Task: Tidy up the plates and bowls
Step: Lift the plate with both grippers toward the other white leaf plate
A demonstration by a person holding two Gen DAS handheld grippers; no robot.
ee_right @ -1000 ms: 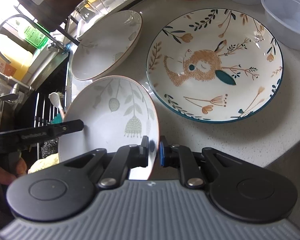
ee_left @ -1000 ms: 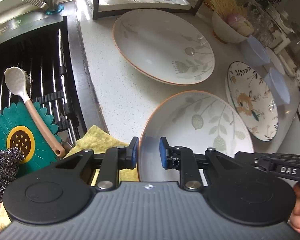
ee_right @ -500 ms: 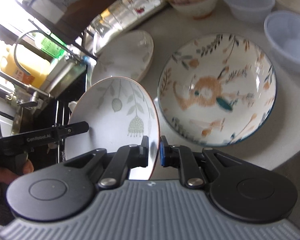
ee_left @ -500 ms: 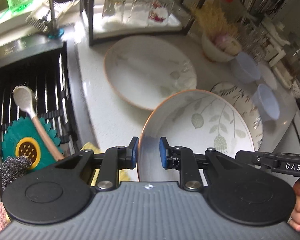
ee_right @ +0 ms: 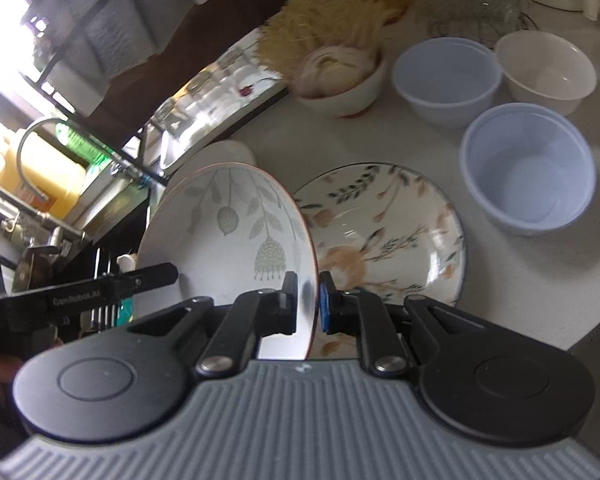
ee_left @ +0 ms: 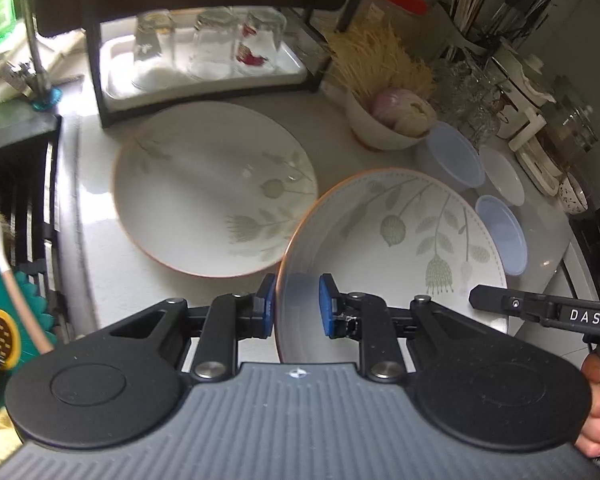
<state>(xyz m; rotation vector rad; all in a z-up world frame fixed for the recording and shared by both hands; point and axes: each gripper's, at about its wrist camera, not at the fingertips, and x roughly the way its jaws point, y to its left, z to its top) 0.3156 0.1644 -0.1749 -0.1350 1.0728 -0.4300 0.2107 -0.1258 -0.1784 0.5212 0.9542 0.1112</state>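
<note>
A white plate with a grey leaf pattern and orange rim (ee_left: 404,240) is held off the counter by both grippers. My left gripper (ee_left: 296,312) is shut on its left rim. My right gripper (ee_right: 308,308) is shut on its right rim; the plate also shows in the right wrist view (ee_right: 236,236). A matching leaf plate (ee_left: 212,188) lies on the counter behind it to the left. A plate with a fawn drawing (ee_right: 384,236) lies on the counter under the held plate's right side.
Two pale blue bowls (ee_right: 528,168) (ee_right: 448,80) and a white bowl (ee_right: 548,72) stand at the right. A bowl with garlic (ee_left: 392,120) and a glass rack (ee_left: 204,56) stand at the back. The sink (ee_left: 16,200) with a scrubber is at the left.
Both grippers have lifted the leaf plate off the counter and carried it up and back, towards the matching plate. The fawn plate is now partly covered by it.
</note>
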